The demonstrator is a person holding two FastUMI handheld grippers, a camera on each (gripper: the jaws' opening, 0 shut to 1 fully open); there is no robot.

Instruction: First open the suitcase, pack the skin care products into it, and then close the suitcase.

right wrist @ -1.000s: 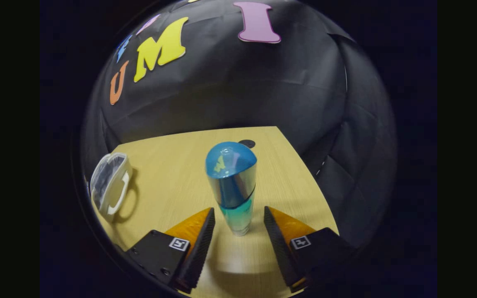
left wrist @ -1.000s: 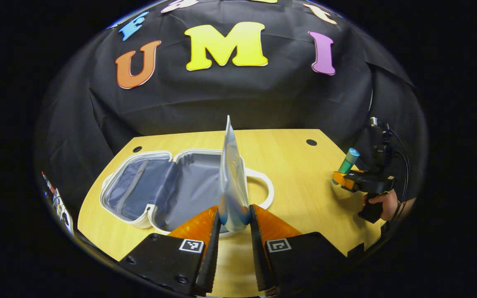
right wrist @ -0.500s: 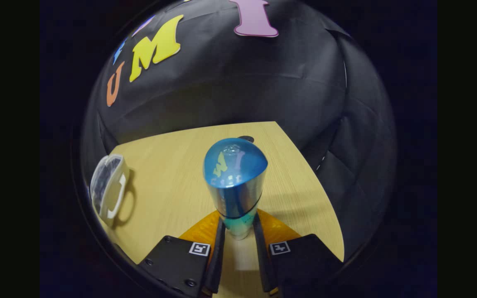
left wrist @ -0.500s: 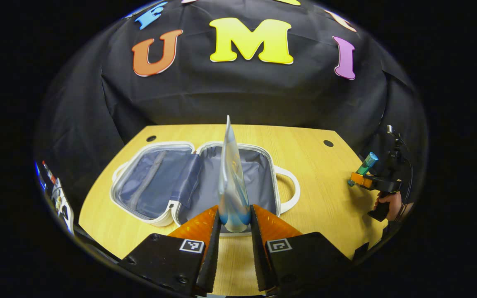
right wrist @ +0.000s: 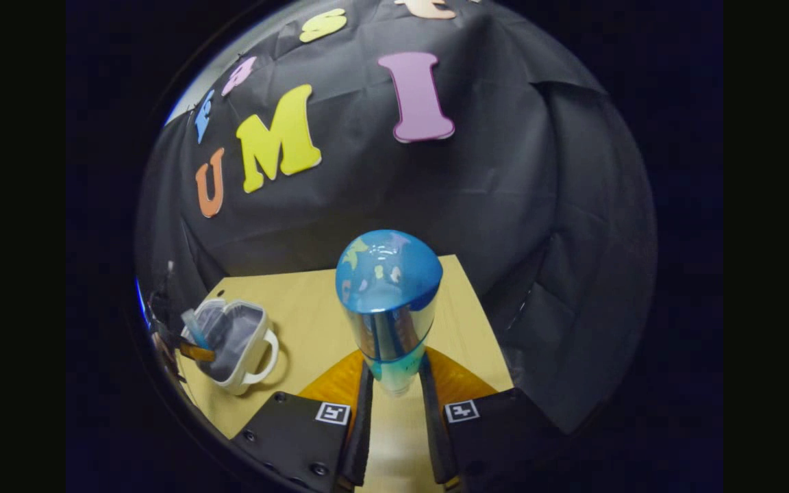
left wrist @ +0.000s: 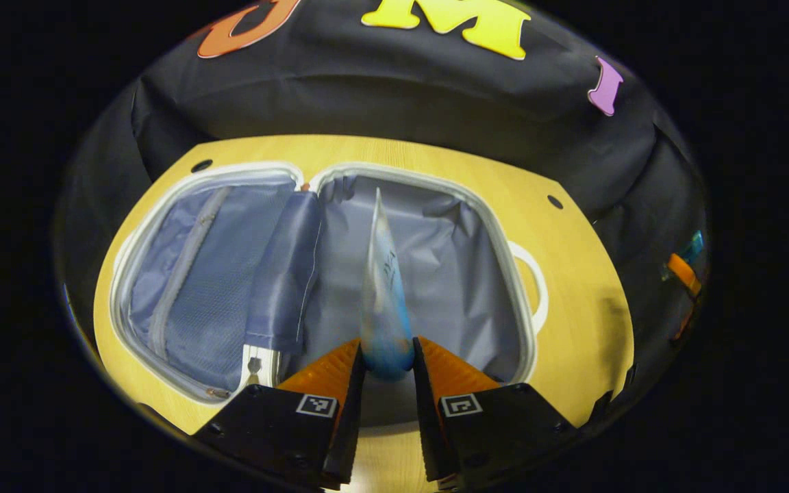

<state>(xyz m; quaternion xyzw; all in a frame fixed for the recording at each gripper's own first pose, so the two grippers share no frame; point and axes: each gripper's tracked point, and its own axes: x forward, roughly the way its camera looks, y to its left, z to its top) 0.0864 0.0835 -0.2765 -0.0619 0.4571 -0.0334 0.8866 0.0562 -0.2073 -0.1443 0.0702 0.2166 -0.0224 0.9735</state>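
Note:
The white suitcase [left wrist: 518, 301] lies open flat on the wooden table, its grey lining showing. My left gripper [left wrist: 386, 363] is shut on a pale blue tube [left wrist: 382, 287], held upright over the right half of the case. In the right gripper view my right gripper [right wrist: 394, 380] is shut on a blue-capped bottle [right wrist: 387, 308], lifted above the table's right part. The suitcase [right wrist: 247, 373] sits far off at the left there, with the left gripper [right wrist: 192, 349] and its tube over it. At the far right edge of the left gripper view the right gripper [left wrist: 682, 274] shows small.
The left half of the case has a zipped mesh pocket [left wrist: 189, 274]. The white handle [left wrist: 537, 287] points toward the table's right side. Round holes [left wrist: 555, 202] mark the table's [left wrist: 572, 246] far corners. Black cloth walls close in behind and to the right.
My left gripper has carried the tube forward and down over the open case. My right gripper shut on the bottle and lifted it off the table.

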